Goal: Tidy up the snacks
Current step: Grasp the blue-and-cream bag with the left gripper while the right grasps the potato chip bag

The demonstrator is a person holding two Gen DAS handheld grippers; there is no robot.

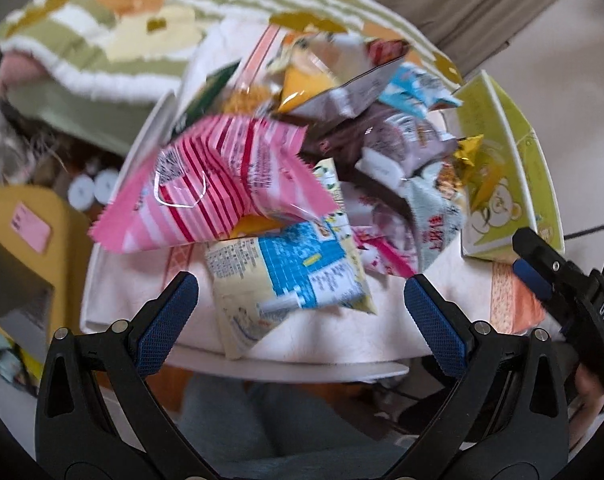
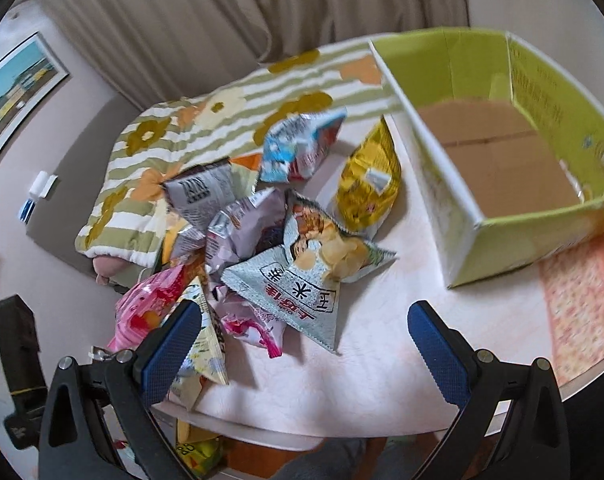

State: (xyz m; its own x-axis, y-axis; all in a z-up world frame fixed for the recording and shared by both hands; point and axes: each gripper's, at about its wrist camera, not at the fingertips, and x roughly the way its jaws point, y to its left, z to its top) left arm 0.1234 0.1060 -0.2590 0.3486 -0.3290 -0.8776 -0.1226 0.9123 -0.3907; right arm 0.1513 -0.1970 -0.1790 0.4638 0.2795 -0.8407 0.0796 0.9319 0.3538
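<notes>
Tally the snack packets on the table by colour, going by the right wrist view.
Yellow packet: 1
Blue-and-white packet: 1
Grey packets: 2
Purple packet: 1
Pink packets: 2
Cream packet: 1
Total: 8 visible; the pile may hide more.

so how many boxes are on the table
1. The green box sits open and empty on the right side of the table, beside the pile of snack bags. Nothing else box-like shows, though the pile could hide something small.
</notes>
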